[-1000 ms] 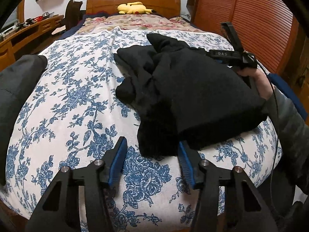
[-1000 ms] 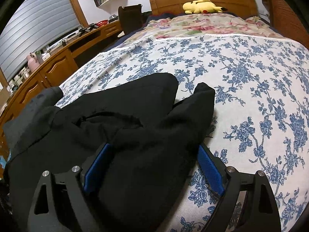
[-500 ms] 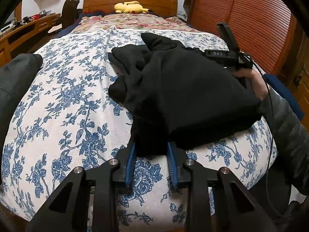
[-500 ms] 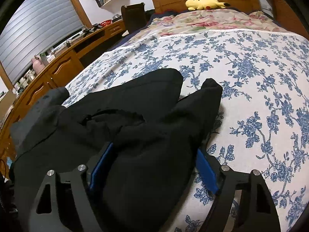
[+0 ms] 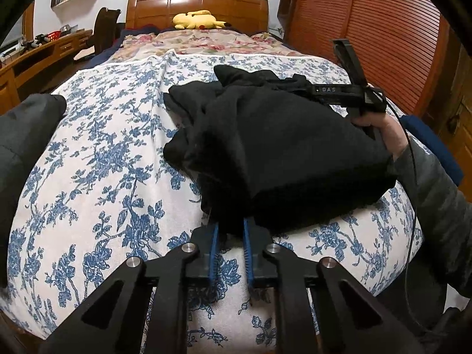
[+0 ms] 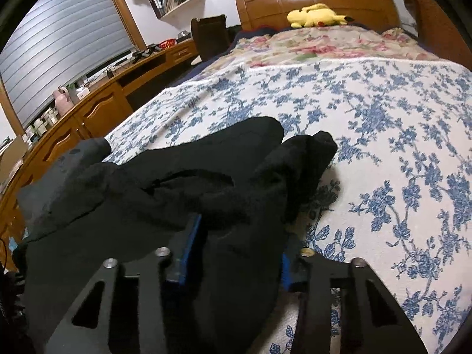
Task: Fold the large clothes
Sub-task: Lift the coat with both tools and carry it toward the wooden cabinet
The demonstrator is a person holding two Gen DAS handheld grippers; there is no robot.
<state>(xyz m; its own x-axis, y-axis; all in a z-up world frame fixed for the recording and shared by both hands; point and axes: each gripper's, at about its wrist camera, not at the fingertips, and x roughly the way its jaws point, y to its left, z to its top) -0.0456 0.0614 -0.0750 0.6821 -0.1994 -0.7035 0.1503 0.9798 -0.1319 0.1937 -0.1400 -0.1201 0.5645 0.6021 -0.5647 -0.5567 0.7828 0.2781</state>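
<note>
Garment [image 5: 283, 147], black, bunched on the bed [image 5: 97, 159]. My left gripper [image 5: 230, 237] has just been closing and now pinches its near hem. Right gripper [image 6: 233, 253] has just been closing too, clamped on a thick fold.

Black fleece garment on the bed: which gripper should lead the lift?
Probably left. The left gripper has just closed on the black fleece garment's thin near hem; the right gripper, also just closing, straddles a bulky bunch.

The only readable text is the white lettering "DAS" on the black body of the right tool [image 5: 330, 90], just above the black garment [image 5: 283, 153].
</note>
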